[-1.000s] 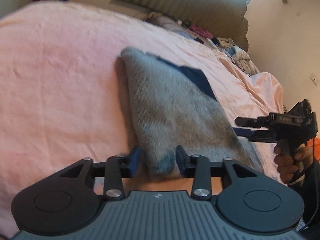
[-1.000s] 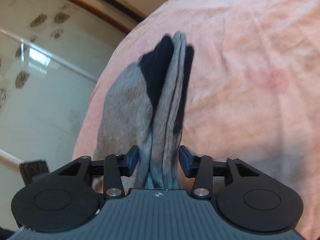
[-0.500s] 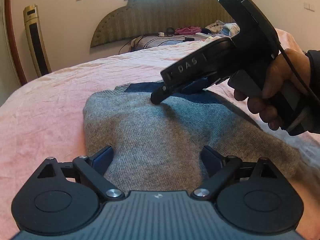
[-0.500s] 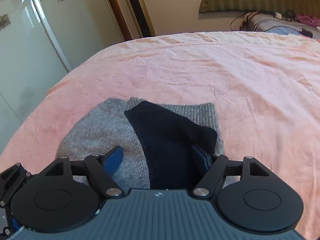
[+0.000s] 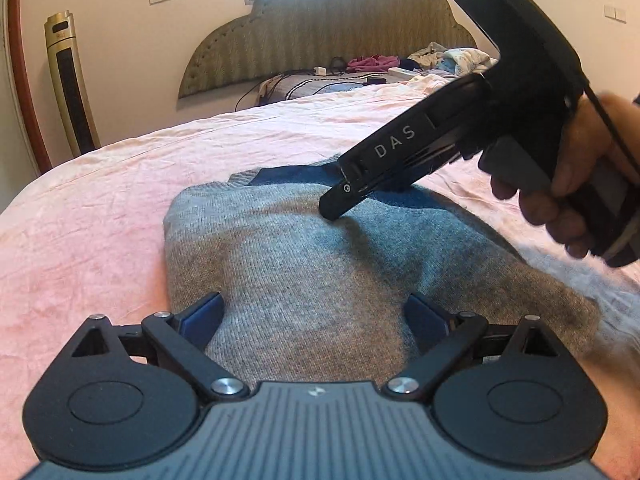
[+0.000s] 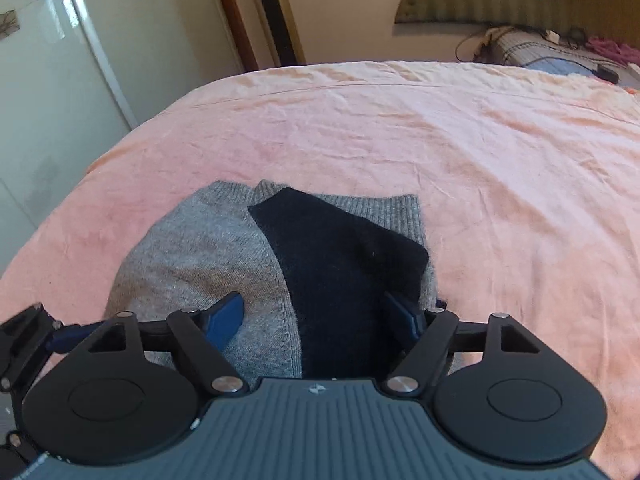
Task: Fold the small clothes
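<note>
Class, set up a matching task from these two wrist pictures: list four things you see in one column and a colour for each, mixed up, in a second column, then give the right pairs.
Things:
1. bedspread
2. folded sweater
3. sweater's patch
4. heap of clothes by the headboard

Colours:
A. dark navy
B. pink
C. magenta
D. grey

Pairs: 1-B, 2-D, 3-A, 4-C

A small grey knit garment (image 5: 304,264) with a dark navy panel (image 6: 344,276) lies folded flat on the pink bed (image 6: 400,132). Its ribbed hem (image 6: 384,212) points toward the headboard end.
</note>
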A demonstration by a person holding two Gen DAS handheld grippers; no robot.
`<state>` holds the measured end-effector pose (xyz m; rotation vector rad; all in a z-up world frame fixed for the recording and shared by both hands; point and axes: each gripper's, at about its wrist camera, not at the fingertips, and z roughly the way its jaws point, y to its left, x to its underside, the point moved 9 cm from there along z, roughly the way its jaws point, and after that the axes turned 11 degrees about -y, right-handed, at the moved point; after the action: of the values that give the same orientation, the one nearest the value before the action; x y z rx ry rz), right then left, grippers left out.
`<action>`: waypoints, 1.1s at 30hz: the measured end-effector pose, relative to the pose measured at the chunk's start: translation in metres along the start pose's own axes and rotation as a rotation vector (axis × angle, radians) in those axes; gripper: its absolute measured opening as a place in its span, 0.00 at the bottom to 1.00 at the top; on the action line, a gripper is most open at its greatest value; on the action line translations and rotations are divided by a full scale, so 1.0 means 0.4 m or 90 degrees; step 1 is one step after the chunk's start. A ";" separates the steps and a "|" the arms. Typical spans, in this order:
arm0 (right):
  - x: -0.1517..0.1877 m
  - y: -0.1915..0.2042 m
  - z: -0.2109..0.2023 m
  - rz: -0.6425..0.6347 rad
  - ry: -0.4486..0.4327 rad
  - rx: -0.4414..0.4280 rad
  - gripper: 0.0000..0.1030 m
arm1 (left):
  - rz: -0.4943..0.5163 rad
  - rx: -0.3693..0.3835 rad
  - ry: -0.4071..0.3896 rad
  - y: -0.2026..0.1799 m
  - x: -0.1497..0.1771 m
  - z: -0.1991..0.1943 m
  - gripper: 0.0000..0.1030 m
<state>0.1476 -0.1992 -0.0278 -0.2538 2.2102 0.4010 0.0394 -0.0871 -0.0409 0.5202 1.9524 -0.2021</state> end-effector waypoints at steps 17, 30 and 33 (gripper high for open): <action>-0.012 -0.120 -0.133 0.211 -0.067 -0.033 0.85 | -0.304 0.049 -0.031 0.205 -0.053 -0.073 0.98; -0.034 -0.172 -0.006 0.250 -0.061 -0.035 0.18 | -0.379 0.016 0.090 0.289 -0.091 0.205 0.20; 0.015 -0.249 0.007 0.308 -0.064 -0.015 0.14 | -0.251 -0.041 0.074 0.259 -0.069 0.218 0.20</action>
<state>0.1774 -0.2909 -0.0537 0.2926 2.1539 0.6849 0.1670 -0.0343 -0.0441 0.1016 2.1543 -0.3624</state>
